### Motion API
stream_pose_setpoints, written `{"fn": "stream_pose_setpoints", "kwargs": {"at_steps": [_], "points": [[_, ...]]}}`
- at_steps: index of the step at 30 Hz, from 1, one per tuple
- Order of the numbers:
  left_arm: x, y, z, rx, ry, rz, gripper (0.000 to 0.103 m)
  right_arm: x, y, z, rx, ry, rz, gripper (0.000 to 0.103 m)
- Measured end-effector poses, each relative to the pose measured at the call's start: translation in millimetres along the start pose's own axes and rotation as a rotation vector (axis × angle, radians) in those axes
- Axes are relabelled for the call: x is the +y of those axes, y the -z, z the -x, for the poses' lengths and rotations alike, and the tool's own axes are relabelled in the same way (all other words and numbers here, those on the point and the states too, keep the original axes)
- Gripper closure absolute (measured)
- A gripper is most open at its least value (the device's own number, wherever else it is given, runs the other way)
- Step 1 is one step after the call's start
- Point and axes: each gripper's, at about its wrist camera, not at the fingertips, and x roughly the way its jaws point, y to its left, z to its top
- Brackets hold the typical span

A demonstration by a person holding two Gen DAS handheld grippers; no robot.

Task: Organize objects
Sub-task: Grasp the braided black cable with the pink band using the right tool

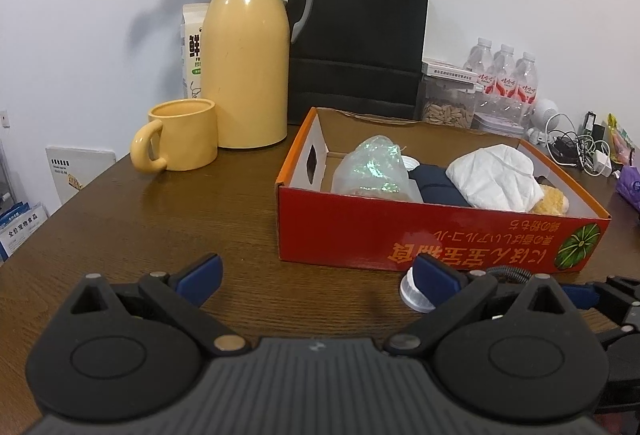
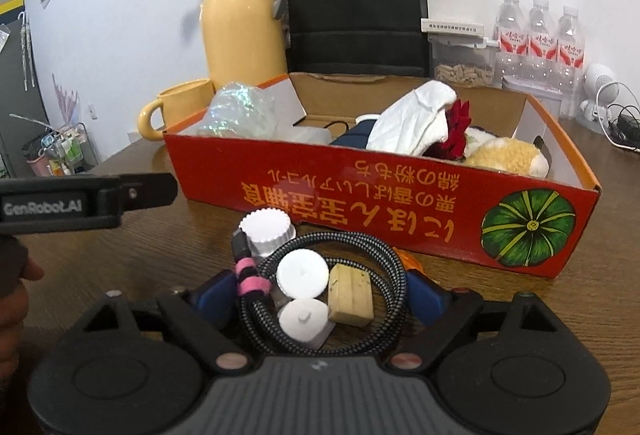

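Right gripper (image 2: 320, 295), lower centre of frame, jaws spread around coiled braided cable (image 2: 384, 267), not pressing it. Cable's pink-banded plug end points toward upper left. Left gripper (image 1: 316, 275) released, empty; red box (image 2: 400, 203) long axis runs left-right.

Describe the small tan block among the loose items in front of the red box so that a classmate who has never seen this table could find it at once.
Start at the red cardboard box on the wooden table. Just before its printed front wall lies a coiled braided cable. Inside the coil, right of two white caps, sits the tan block: the only squared, yellowish piece there.
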Motion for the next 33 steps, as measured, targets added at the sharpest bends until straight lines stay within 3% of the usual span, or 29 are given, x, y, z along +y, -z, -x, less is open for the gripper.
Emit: {"fn": "stream_pose_setpoints", "kwargs": {"at_steps": [10,18,26,33], "points": [[5.4,-2.0,-1.7,-0.005,-0.020,0.030,0.000,-9.7,-6.9,28.9,-0.127,0.001,-0.042,0.014],[-0.5,0.9,-13.7,0.033,-0.016,-0.002,0.000,-17.9,-8.7,38.4,-0.157,0.022,-0.058,0.014],[-33.9,6.0,-33.6,0.102,0.081,-0.121,0.000,-32.8,-8.2,46.4,-0.184,0.069,-0.075,0.014],[-53.6,2.3,-50.1,0.112,0.057,-0.119,0.000,-47.7,-6.9,48.7,-0.185,0.102,-0.089,0.014]]}}
